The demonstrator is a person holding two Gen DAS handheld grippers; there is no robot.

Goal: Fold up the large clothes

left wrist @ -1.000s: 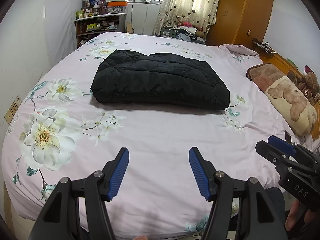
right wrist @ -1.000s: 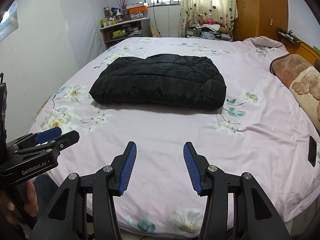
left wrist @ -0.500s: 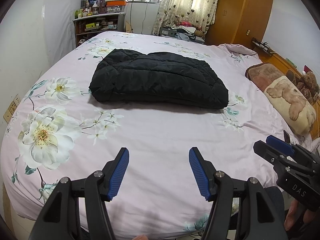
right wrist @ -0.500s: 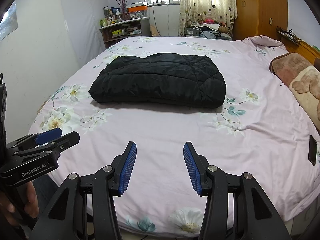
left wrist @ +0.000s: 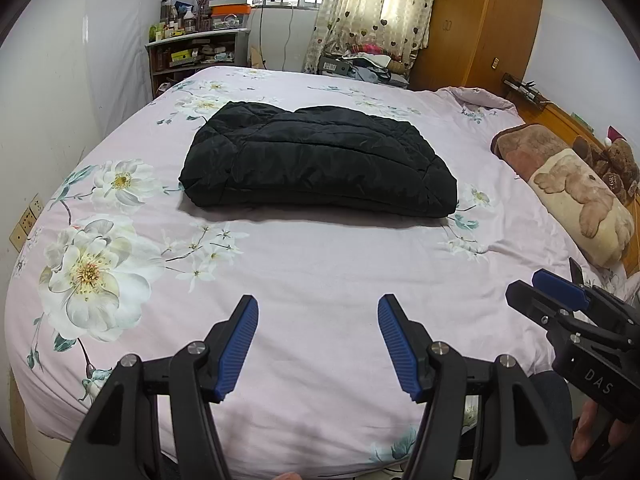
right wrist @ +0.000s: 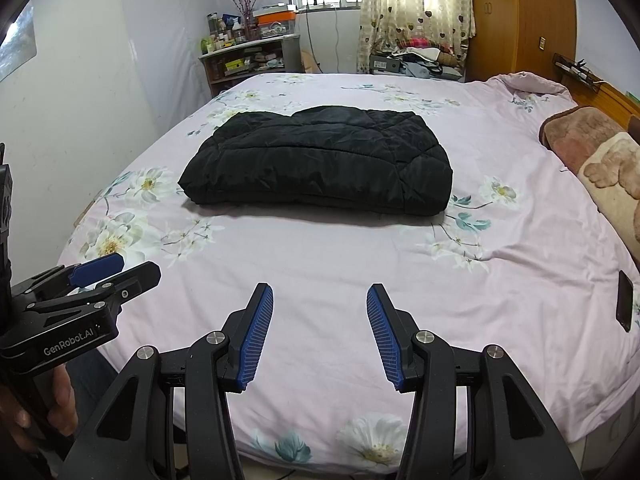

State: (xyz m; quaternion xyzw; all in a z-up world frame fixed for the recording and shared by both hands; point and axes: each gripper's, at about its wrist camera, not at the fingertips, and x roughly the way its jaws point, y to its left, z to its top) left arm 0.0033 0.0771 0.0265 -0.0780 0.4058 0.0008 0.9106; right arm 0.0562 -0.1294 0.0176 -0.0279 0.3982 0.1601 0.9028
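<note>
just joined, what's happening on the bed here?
A person holds a hand-held gripper in each hand at the near edge of the bed. A black jacket lies folded into a compact bundle in the middle of the floral sheet. The left hand-held gripper and right hand-held gripper are both open and empty, short of the jacket and not touching it. The fold looks done.

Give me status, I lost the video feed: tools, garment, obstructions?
Left tool and right tool open, empty. Black jacket folded on the bed. Nothing between.
</note>
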